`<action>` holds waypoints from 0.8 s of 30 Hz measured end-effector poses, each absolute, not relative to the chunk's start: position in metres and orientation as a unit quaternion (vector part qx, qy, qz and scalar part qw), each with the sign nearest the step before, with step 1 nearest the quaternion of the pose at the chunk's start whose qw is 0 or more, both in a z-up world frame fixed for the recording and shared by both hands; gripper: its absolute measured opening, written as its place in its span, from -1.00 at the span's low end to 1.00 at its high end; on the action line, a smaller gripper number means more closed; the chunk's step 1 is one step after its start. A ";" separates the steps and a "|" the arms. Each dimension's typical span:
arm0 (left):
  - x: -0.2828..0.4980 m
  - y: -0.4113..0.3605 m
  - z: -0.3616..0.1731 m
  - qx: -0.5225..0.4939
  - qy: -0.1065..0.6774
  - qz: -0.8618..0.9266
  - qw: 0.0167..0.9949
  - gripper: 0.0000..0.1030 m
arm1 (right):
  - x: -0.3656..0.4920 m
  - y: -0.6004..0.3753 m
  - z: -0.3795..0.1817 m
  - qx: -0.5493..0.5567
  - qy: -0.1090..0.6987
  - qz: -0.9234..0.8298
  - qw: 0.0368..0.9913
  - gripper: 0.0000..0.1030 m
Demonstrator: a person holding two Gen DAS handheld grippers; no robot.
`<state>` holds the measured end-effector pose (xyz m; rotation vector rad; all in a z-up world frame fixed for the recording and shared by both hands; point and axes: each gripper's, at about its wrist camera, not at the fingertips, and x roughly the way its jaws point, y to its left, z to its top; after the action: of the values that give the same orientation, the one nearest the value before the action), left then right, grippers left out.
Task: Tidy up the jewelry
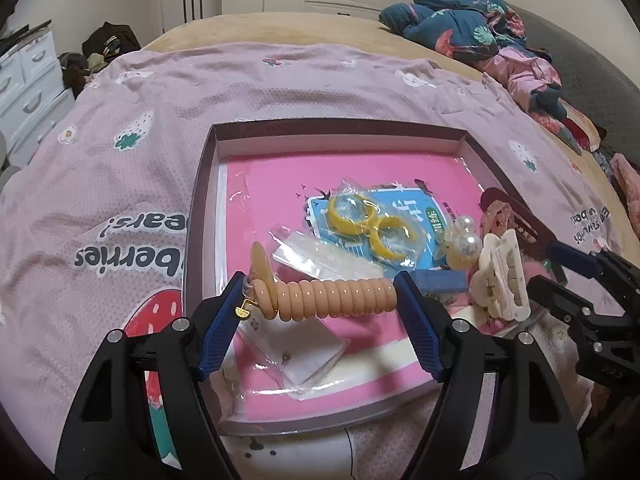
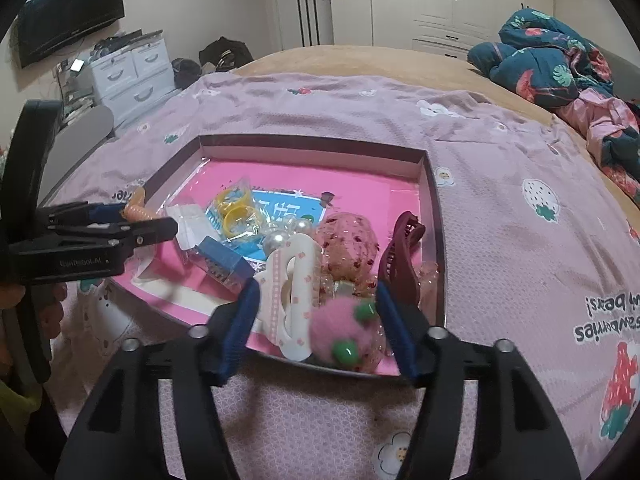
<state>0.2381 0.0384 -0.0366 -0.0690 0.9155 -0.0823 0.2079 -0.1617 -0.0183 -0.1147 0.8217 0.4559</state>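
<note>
A pink strawberry-print blanket covers the bed, with a shallow box of trinkets on it. The left gripper clamps a peach coil hair tie endwise above the box; squeezed this way it may buckle and spring out. The right gripper hangs spread over a pink pompom, empty

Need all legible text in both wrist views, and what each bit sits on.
"berries" and "ears!", upside down, cut off by the box: pink bedspread, left wrist view.
"Strawberries" over "with bears!", upside down: same bedspread, right wrist view.
Small logo on the left gripper body, seen from the right wrist: too blurred to read.
Chinese characters on the blue card in the box: too distorted to read.
</note>
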 end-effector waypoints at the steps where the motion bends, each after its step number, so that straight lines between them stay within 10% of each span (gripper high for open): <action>1: 0.237 0.038 -0.036 -0.033 0.442 -0.041 0.895 0.37 | 0.206 -0.163 -0.016 -0.053 0.394 0.219 0.891 0.28; 24: 0.148 0.029 0.032 -0.041 0.350 -0.035 0.935 0.81 | 0.122 -0.196 0.052 -0.028 0.299 0.215 0.929 0.91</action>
<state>0.1477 0.0295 0.0320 -0.0848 0.7149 -0.0717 0.1223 -0.1957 0.0517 -0.0579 0.6133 0.4413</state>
